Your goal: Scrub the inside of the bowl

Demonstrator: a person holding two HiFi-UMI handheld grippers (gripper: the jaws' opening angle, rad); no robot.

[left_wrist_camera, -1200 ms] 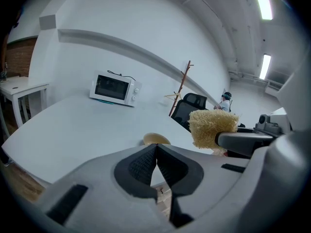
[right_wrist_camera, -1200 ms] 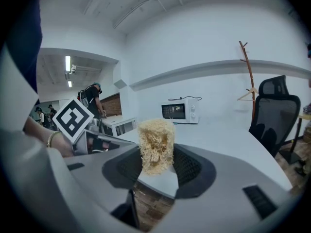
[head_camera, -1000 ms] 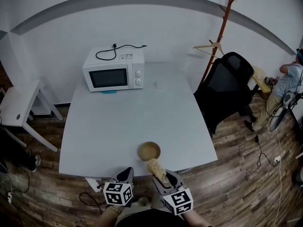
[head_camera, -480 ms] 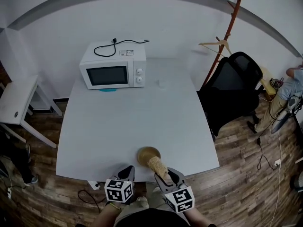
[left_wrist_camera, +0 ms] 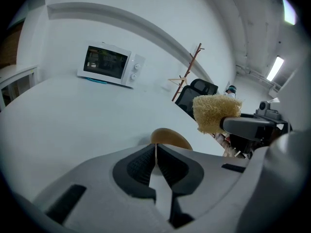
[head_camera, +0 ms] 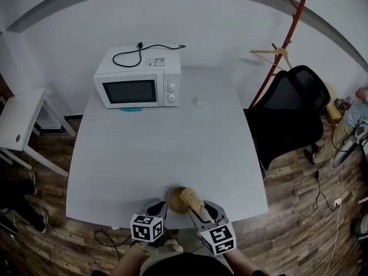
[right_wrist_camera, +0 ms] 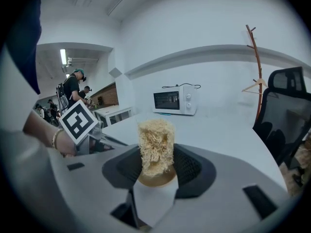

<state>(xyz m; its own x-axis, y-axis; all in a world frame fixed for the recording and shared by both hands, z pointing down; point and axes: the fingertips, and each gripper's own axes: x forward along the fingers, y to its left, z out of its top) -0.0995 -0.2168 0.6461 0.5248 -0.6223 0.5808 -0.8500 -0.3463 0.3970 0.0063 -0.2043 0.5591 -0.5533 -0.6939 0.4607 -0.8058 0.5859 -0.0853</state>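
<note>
A small wooden bowl (head_camera: 175,199) stands near the front edge of the white table (head_camera: 161,142). My right gripper (head_camera: 201,210) is shut on a tan loofah scrubber (head_camera: 191,198), which hangs over the bowl's right side. In the right gripper view the loofah (right_wrist_camera: 155,147) stands upright between the pads, with the bowl (right_wrist_camera: 156,179) just below it. My left gripper (head_camera: 160,207) is shut with nothing in it, its tips right by the bowl's near left rim. The left gripper view shows the bowl (left_wrist_camera: 171,139) just past the closed jaws and the loofah (left_wrist_camera: 216,113) at the right.
A white microwave (head_camera: 138,85) with its cord on top sits at the table's far left. A black office chair (head_camera: 290,114) and a wooden coat stand (head_camera: 287,39) are to the right. A white side table (head_camera: 17,125) is at the left. A person (head_camera: 356,114) stands at the far right.
The loofah has moved forward from in front of the bowl to over it. The left gripper has come up close to the bowl's rim. The head camera has shifted.
</note>
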